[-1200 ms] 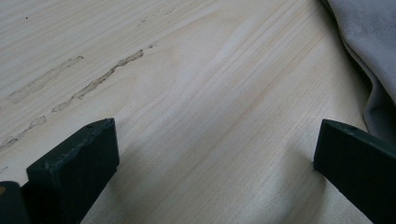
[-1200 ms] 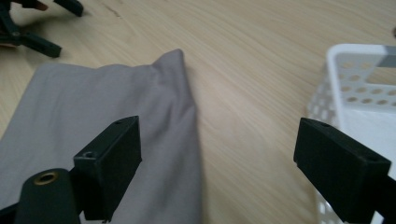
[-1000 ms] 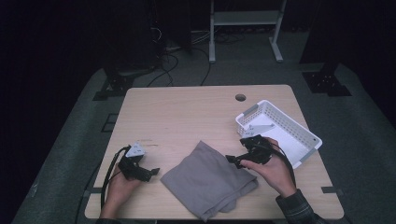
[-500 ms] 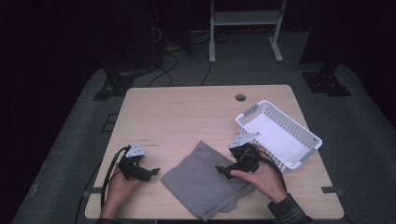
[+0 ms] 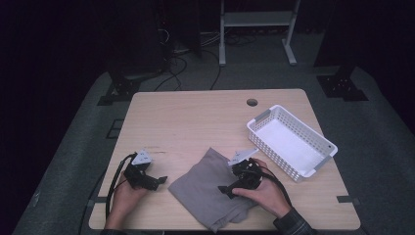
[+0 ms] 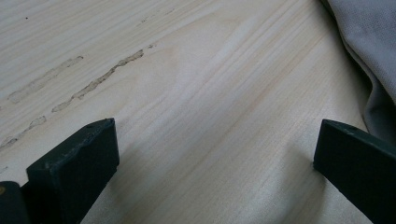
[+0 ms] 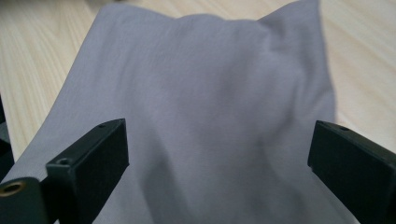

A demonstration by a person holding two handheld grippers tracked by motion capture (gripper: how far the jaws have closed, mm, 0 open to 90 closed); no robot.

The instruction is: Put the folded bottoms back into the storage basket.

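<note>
A grey cloth [image 5: 208, 191] lies rumpled on the wooden table [image 5: 195, 122], near the front edge at the middle. My right gripper [image 5: 226, 189] hovers over the cloth's right half, held in a hand; its jaws stand wide open with the cloth [image 7: 205, 116] spread under and between them. My left gripper [image 5: 159, 182] rests on the table left of the cloth, also in a hand. Its jaws are open over bare wood, and the cloth's edge [image 6: 369, 60] lies just beyond the right jaw.
A white perforated basket [image 5: 291, 139] sits at the table's right, with nothing in it. A round cable hole [image 5: 252, 102] is near the far edge. Scuff marks [image 6: 93, 79] streak the wood. Cables trail from both grippers toward the front edge.
My right gripper has moved left from beside the basket onto the cloth's right half. The left gripper has stayed where it was.
</note>
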